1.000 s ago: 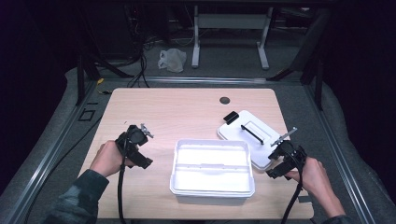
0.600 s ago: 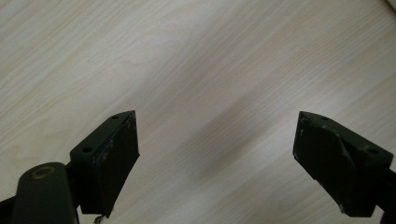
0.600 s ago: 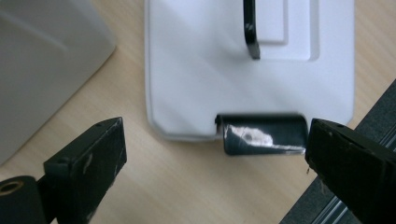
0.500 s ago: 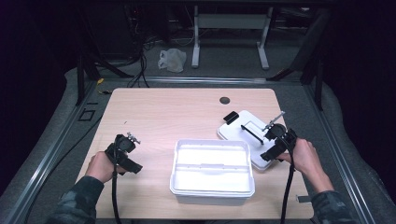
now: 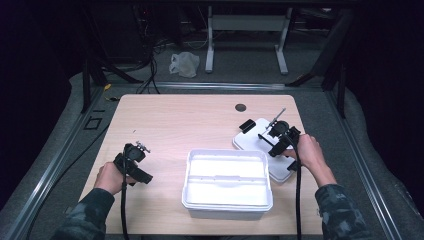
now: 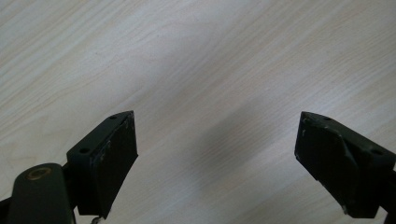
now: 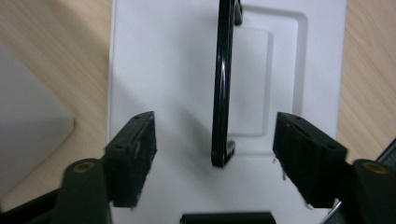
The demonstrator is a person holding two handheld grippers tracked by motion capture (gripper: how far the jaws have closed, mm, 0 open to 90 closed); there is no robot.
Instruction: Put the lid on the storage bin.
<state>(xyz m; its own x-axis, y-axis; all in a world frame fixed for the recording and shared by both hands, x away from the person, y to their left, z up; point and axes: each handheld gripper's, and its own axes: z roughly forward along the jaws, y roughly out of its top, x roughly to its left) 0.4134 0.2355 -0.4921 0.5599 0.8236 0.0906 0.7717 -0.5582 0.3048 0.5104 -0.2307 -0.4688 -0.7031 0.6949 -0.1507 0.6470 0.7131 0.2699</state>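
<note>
High view: white box [image 5: 227, 185] sits open at the near-middle of the table [image 5: 180, 120], lid [image 5: 260, 145] lying flat just to its right, touching or almost touching the box corner. Right gripper [image 5: 274, 137] is now over the lid, w/ the hand [image 5: 306, 152] behind it; a sec ago it hung off the lid's near right edge, so it has slid in across the lid. Left gripper [image 5: 134, 156] is low over bare wood, left of the box, well apart from it; it has dropped and pulled back toward the person since the earlier shots.

Left gripper view: jaws stand wide apart, nothing btwn them, just table wood [image 6: 201, 70] below. Idle.

Right gripper view: looks down on the lid [image 7: 163, 70], its black handle [image 7: 222, 93] running straight away btwn the two jaws. The jaws have just been closing; the handle is btwn them but clear gaps remain on both sides, pads not touching yet, so not a grip so far. Box corner [image 7: 28, 135] at left.

Read: approach is done and lined up; the squeeze on the handle is what's in hand. Next prob. finish closing, then lift the lid over to the box. Risk: handle is thin and glossy, could slip if pinched near its end.
</note>
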